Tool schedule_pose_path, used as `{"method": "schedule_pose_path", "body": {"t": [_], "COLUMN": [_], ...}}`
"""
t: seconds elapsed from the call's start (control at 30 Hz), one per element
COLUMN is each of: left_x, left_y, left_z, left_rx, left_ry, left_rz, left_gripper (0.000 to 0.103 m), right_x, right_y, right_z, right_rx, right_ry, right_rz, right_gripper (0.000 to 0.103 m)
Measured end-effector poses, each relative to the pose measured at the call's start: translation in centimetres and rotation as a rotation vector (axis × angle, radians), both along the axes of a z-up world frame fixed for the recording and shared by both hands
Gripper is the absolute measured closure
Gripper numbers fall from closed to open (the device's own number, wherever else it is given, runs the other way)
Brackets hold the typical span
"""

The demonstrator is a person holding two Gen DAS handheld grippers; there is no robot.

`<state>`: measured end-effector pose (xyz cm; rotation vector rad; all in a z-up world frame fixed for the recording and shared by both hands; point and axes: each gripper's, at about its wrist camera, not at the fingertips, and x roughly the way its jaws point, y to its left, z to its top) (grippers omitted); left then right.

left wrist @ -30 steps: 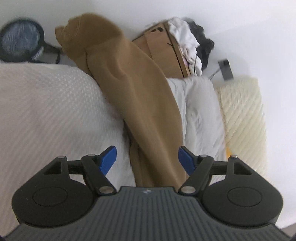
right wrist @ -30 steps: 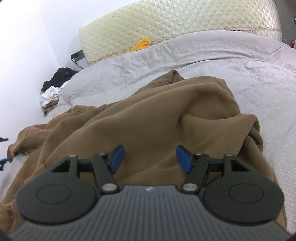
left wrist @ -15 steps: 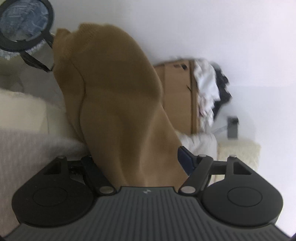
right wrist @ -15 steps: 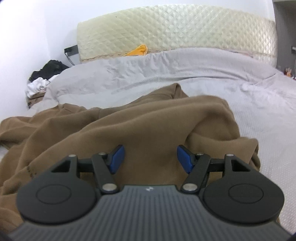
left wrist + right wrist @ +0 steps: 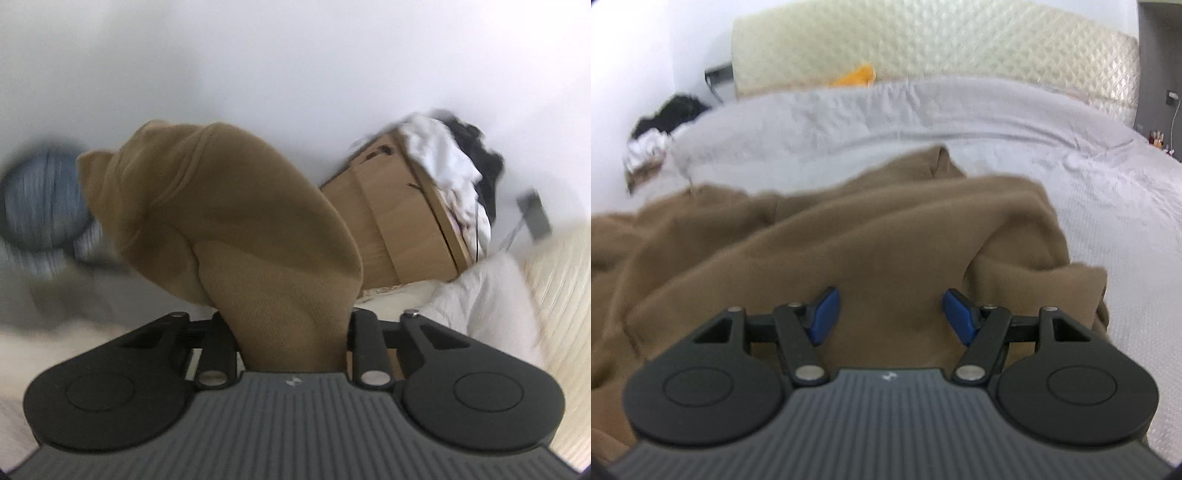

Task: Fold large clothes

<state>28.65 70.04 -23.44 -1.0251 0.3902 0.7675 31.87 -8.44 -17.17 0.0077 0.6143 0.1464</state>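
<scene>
A large brown garment (image 5: 849,251) lies crumpled across the grey bed cover (image 5: 1108,192). In the left wrist view one brown sleeve (image 5: 229,229) sticks up and forward from between my fingers. My left gripper (image 5: 291,332) is shut on that sleeve; the cloth hides the blue pads. My right gripper (image 5: 890,314) is open and empty, just above the middle of the garment, with both blue pads showing.
A cardboard box (image 5: 399,229) with white and dark clothes (image 5: 450,166) stands beside the bed. A cream quilted headboard (image 5: 923,40) with an orange item (image 5: 857,75) lies beyond. A blurred round grey object (image 5: 37,206) is at the left.
My left gripper closed on the brown sleeve and lifted it off the bed. My right gripper stayed open and shifted slightly over the garment.
</scene>
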Motion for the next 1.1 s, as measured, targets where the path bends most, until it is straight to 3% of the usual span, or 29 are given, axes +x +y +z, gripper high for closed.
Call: {"method": "schedule_pose_path", "body": {"t": [0.1,0.3,0.43,0.57,0.83,1.1], "left_x": [0.6,0.6,0.1,-0.8,-3.3,-5.6], "left_y": [-2.4,-9.6,-16.9,-25.0,-41.1,-54.9], "left_z": [4.8,16.0,22.8,27.8,32.3,31.7], "left_rx": [0.172,0.443,0.637,0.794,0.973,1.078], "left_ry": [0.052,0.034,0.013,-0.003,-0.042,-0.060], "left_rz": [-0.048,-0.146,-0.228,-0.310,-0.487,-0.666], "left_gripper": [0.083,0.085,0.085,0.084,0.084,0.084], "right_x": [0.3,-0.9,-1.8,-2.7,-3.5,-4.2], "right_y": [-0.4,-1.8,-2.9,-4.5,-9.6,-13.4], "right_z": [-0.3,1.3,2.2,3.2,4.9,4.7], "right_rx": [0.040,0.141,0.177,0.213,0.325,0.431], "right_ry": [0.005,0.000,-0.031,-0.052,-0.064,-0.038], "right_rz": [-0.004,0.006,0.016,0.018,-0.024,-0.037], "right_gripper": [0.037,0.037,0.037,0.037,0.036,0.036]}}
